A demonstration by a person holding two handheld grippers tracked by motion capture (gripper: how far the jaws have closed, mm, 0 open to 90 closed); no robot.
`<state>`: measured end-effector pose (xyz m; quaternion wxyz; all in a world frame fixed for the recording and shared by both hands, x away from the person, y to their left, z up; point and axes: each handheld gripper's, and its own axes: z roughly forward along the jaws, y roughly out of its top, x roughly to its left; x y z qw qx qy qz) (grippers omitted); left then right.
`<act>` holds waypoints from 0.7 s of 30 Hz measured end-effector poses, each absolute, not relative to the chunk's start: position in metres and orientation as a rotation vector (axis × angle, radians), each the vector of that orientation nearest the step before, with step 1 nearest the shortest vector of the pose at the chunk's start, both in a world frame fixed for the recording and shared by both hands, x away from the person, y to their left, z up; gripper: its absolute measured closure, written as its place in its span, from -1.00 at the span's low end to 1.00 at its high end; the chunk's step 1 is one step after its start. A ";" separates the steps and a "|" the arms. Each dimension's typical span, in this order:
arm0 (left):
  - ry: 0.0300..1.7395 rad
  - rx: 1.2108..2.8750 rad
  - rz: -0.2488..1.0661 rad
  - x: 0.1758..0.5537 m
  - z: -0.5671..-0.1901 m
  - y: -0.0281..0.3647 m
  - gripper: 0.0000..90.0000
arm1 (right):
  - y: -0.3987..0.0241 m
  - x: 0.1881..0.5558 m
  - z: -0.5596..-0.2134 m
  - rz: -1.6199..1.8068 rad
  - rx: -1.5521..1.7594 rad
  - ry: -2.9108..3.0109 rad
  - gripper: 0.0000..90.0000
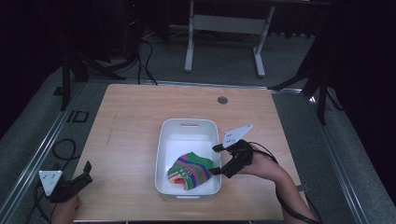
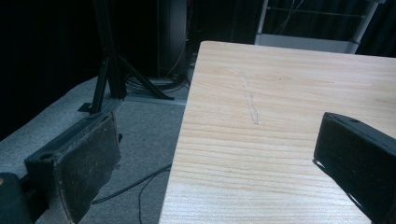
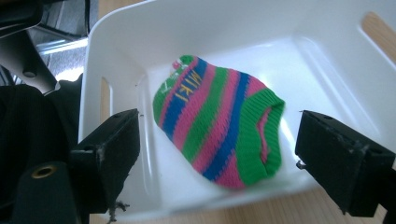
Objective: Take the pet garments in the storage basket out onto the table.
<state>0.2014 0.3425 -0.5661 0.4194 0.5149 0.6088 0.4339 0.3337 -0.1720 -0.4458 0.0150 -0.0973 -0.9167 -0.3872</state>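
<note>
Dim room, with light falling mainly on the surface (image 1: 140, 116) from above

The high view is dark and murky around the edges, the background nearly black. The white bin (image 3: 327, 70) glares brightly in the right gripper view, and the striped sock (image 3: 219, 121) is slightly soft at its near edge. In the left gripper view, the near tongs (image 2: 233, 172) are blurred and cast a small shadow
</note>
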 end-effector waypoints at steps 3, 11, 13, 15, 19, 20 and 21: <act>1.525 1.293 1.087 0.201 -0.566 0.343 -0.98 | -0.157 0.335 -0.448 -1.176 -0.270 -2.856 -0.69; 1.522 1.292 1.086 0.201 -0.566 0.343 -0.98 | -0.125 0.337 -0.456 -1.088 -0.213 -2.855 -0.69; 1.520 1.295 1.085 0.201 -0.566 0.343 -0.98 | -0.110 0.335 -0.459 -1.048 -0.176 -2.853 -0.69; 1.519 1.294 1.083 0.201 -0.566 0.343 -0.98 | -0.102 0.334 -0.461 -1.015 -0.152 -2.860 -0.69; 1.518 1.295 1.082 0.201 -0.566 0.343 -0.98 | -0.085 0.330 -0.467 -0.956 -0.102 -2.883 -0.68; 1.518 1.296 1.081 0.201 -0.566 0.343 -0.98 | -0.081 0.329 -0.468 -0.946 -0.091 -2.894 -0.68; 1.517 1.296 1.081 0.201 -0.566 0.343 -0.98 | -0.078 0.329 -0.469 -0.931 -0.088 -2.900 -0.67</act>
